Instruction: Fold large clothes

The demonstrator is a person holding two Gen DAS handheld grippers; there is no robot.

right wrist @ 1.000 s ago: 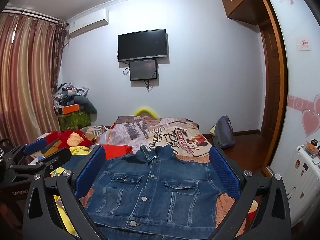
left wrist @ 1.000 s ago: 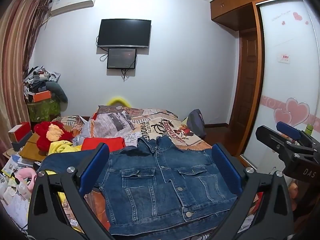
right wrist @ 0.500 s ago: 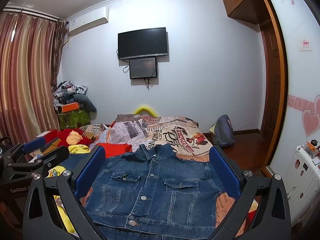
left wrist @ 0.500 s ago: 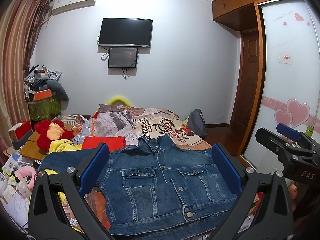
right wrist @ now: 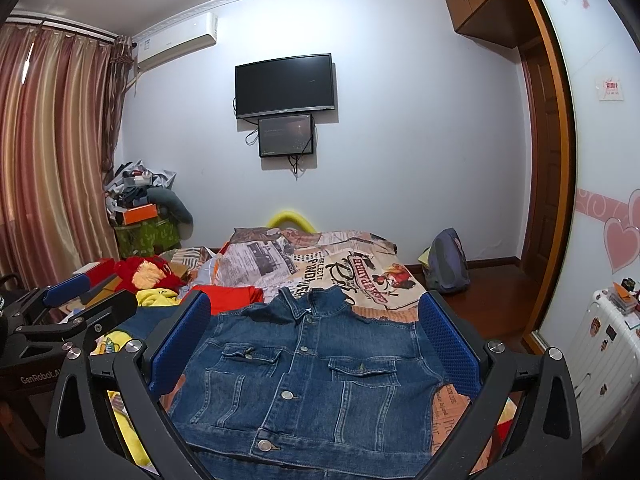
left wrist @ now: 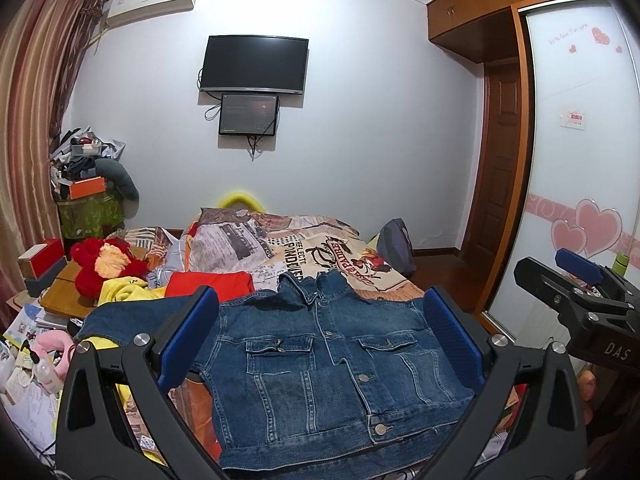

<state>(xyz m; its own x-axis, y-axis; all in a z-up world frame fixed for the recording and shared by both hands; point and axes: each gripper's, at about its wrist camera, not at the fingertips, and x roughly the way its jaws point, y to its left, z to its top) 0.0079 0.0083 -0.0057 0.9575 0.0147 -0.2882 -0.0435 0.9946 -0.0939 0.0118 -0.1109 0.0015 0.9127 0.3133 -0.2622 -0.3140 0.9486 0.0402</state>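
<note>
The bed [left wrist: 392,280] carries a newspaper-print quilt [left wrist: 280,246] beyond the jaws. A denim jacket [left wrist: 328,364] lies flat between them. Red cloth [left wrist: 210,284] sits past the left jaw.

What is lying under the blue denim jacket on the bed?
Under the blue denim jacket the newspaper-print bed cover shows past the collar and right side. A yellow garment peeks out below the left sleeve. What lies beneath the jacket's middle is covered.
</note>
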